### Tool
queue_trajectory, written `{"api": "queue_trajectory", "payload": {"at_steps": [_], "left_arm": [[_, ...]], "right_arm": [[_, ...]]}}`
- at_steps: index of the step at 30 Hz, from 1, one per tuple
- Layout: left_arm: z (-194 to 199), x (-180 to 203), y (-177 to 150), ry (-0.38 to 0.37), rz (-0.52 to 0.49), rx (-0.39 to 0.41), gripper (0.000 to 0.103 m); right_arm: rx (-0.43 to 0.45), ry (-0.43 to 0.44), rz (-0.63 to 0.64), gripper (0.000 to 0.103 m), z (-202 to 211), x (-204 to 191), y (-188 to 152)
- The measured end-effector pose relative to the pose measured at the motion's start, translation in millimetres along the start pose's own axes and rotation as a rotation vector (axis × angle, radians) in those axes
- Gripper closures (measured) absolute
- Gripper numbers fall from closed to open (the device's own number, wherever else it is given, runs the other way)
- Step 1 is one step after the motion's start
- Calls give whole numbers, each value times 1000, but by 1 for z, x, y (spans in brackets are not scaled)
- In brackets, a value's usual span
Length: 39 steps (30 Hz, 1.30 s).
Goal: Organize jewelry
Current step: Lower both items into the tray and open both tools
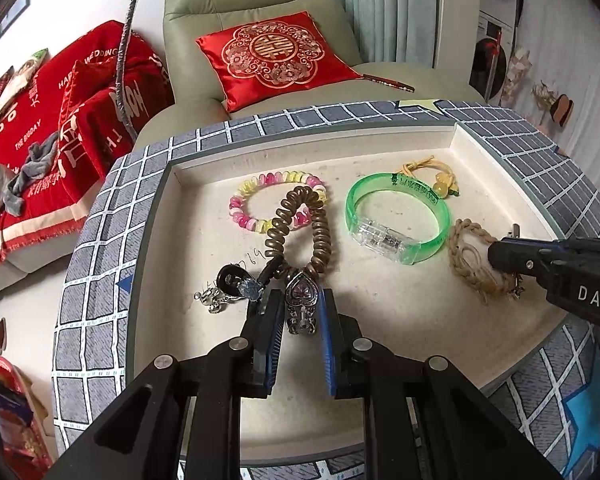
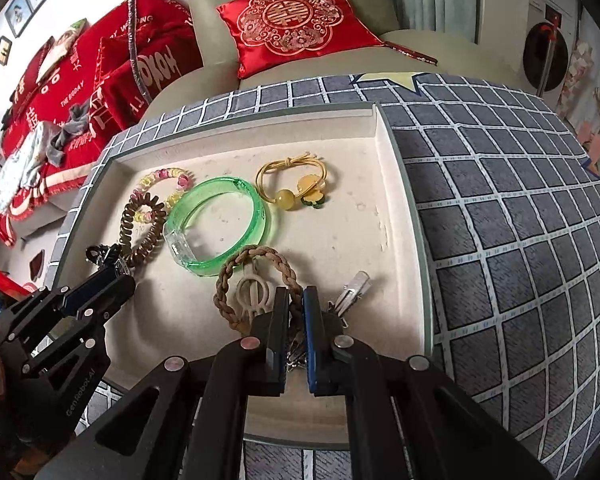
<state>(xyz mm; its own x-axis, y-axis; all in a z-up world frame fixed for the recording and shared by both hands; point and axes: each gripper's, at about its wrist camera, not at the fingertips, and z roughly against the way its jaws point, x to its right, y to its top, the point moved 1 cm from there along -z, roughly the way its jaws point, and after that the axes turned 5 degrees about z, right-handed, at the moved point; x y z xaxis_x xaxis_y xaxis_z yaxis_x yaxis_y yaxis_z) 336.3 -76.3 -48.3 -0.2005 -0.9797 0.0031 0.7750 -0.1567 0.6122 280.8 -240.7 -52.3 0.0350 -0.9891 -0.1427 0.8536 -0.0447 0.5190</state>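
Note:
A cream tray (image 1: 380, 360) holds the jewelry. My left gripper (image 1: 300, 300) straddles a silver heart pendant (image 1: 301, 294) at the end of a bronze coil band (image 1: 300, 232); its jaws stand apart beside the pendant, not touching it. My right gripper (image 2: 296, 298) is nearly shut around the near edge of a braided brown bracelet (image 2: 256, 280); it also shows at the right of the left wrist view (image 1: 500, 256). A green bangle (image 1: 396, 216), a pink-yellow bead bracelet (image 1: 260, 200) and a yellow hair tie (image 2: 292, 176) lie further back.
A black clip with silver charms (image 1: 232, 284) lies left of the pendant. A silver hair clip (image 2: 352, 292) lies right of my right gripper. The tray sits on a grey checked cloth (image 2: 520, 220). A green armchair with a red cushion (image 1: 272, 56) stands behind.

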Motion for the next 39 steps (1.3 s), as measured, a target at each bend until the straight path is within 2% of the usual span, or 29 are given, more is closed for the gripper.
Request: {"api": "queue_trajectory", "payload": {"at_steps": [11, 12, 14, 15, 16, 25, 27, 28, 30, 36, 39], "left_arm": [[10, -2, 2, 4, 14, 31, 71], [11, -2, 2, 4, 16, 31, 71], [12, -3, 4, 9, 22, 33, 71], [12, -3, 5, 10, 25, 33, 71], [12, -4, 6, 5, 28, 28, 71], [9, -7, 9, 5, 37, 18, 70], [11, -7, 10, 7, 39, 24, 39], [14, -8, 10, 11, 47, 43, 11], [22, -8, 11, 14, 44, 83, 9], [23, -8, 13, 10, 39, 61, 9], [20, -8, 12, 35, 23, 52, 9]], "right_arm": [[18, 34, -29, 94, 12, 3, 1], [20, 39, -28, 91, 12, 2, 0], [22, 42, -27, 75, 13, 1, 0], [25, 43, -27, 57, 14, 0, 0], [33, 43, -28, 50, 15, 0, 0], [62, 54, -21, 50, 26, -3, 2], [64, 52, -25, 50, 26, -1, 2], [65, 50, -27, 50, 26, 0, 2], [70, 42, -34, 50, 27, 2, 2], [64, 43, -29, 50, 26, 1, 2], [50, 38, -12, 50, 24, -4, 2]]}}
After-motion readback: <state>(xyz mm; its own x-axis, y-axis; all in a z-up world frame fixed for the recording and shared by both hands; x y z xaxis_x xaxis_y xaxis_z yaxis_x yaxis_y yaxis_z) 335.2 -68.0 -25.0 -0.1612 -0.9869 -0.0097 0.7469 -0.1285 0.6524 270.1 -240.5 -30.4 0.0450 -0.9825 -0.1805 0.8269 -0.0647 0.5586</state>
